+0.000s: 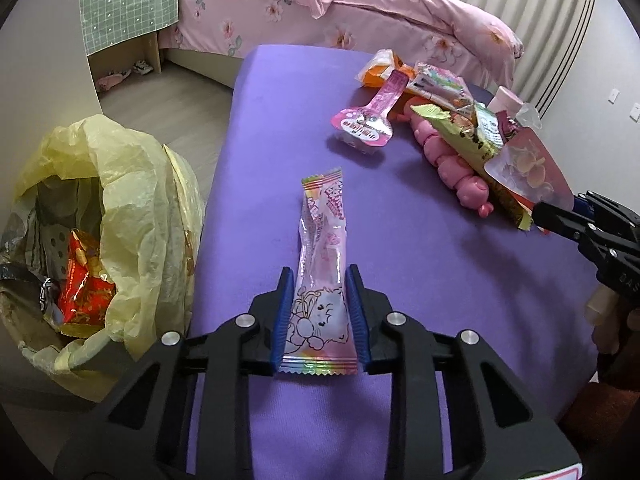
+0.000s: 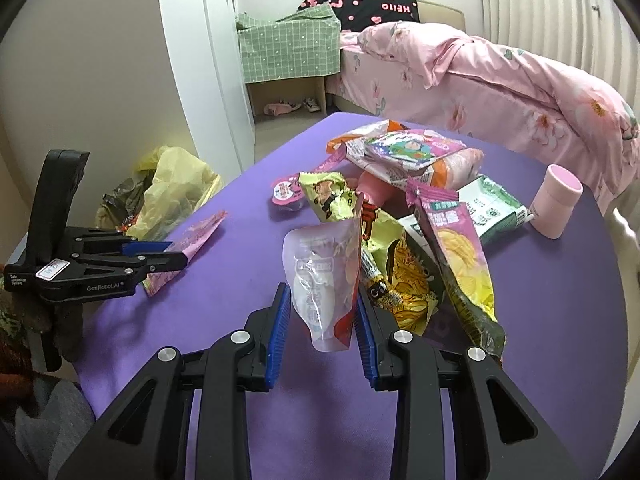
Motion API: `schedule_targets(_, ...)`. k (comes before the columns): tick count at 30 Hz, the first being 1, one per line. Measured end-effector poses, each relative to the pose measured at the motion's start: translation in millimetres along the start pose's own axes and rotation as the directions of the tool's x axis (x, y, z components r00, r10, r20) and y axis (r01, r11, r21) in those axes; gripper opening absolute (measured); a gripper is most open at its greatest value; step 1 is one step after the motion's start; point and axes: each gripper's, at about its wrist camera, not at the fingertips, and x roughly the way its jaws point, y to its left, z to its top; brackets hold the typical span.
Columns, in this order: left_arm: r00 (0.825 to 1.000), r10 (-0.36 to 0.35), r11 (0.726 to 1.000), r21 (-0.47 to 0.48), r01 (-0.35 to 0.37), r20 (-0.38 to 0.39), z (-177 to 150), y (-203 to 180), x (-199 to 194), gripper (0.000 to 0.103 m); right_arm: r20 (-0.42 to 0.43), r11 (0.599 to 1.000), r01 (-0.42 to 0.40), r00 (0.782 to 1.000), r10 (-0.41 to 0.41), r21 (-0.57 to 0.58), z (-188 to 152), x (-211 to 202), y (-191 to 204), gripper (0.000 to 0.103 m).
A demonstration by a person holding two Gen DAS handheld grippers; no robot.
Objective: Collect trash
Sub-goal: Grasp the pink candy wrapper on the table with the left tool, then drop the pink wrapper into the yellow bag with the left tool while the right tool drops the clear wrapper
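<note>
A long pink snack wrapper (image 1: 322,264) lies flat on the purple table (image 1: 280,120). My left gripper (image 1: 319,280) straddles its near end, a blue pad on each side, touching or nearly touching it. It also shows in the right wrist view (image 2: 172,254) over the wrapper (image 2: 188,244). My right gripper (image 2: 323,296) has its pads on both sides of an upright clear and pink pouch (image 2: 324,276) at the edge of a trash pile (image 2: 404,200). From the left view that pouch (image 1: 528,172) sits at the right gripper's tip (image 1: 556,208).
A bin lined with a yellow bag (image 1: 120,216) stands on the floor left of the table, holding a red packet (image 1: 84,284). A pink cup (image 2: 556,200), a pink toy (image 1: 456,168) and a jelly cup (image 1: 360,128) are on the table. A pink bed (image 2: 500,88) is behind.
</note>
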Motion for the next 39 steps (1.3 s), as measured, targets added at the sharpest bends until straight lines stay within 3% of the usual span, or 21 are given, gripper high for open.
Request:
schedule_targets(10, 0.989, 0.011, 0.997, -0.071, -0.001, 0.145, 13.1, 24.4, -52.0, 0.023, 0.089, 0.998, -0.013, 0.996, 0.019, -0.066, 32.2, -20.8, 17.0, 0.030)
schedule_targets(18, 0.942, 0.173, 0.971, -0.210, -0.114, 0.287, 19.2, 89.2, -119.0, 0.023, 0.161, 0.982, -0.079, 0.981, 0.107, -0.172, 85.4, -26.5, 61.2, 0.030)
schedule_targets(23, 0.916, 0.271, 0.938, -0.295, -0.183, 0.295, 9.0, 133.3, -144.0, 0.023, 0.165, 0.963, -0.123, 0.972, 0.166, -0.241, 109.2, -19.8, 96.3, 0.030)
schedule_targets(29, 0.924, 0.308, 0.905, -0.369, -0.212, 0.225, -3.1, 177.4, -131.7, 0.023, 0.144, 0.951, -0.151, 0.970, 0.195, -0.272, 117.5, -9.3, 119.4, 0.030)
schedule_targets(33, 0.935, 0.295, 0.906, -0.368, -0.208, 0.197, -4.3, 190.4, -110.8, 0.023, 0.121, 0.948, -0.153, 0.974, 0.193, -0.278, 116.6, -1.7, 125.7, 0.030)
schedule_targets(36, 0.952, 0.250, 0.909, -0.381, -0.167, 0.178, -3.0, 201.9, -90.6, 0.033, 0.097, 0.949, -0.145, 0.979, 0.178, -0.279, 116.0, 7.2, 128.3, 0.030)
schedule_targets(39, 0.960, 0.219, 0.891, -0.436, -0.125, 0.172, -5.9, 212.1, -78.8, 0.042, 0.080, 0.951, -0.142, 0.982, 0.169, -0.275, 115.8, 13.6, 128.2, 0.030)
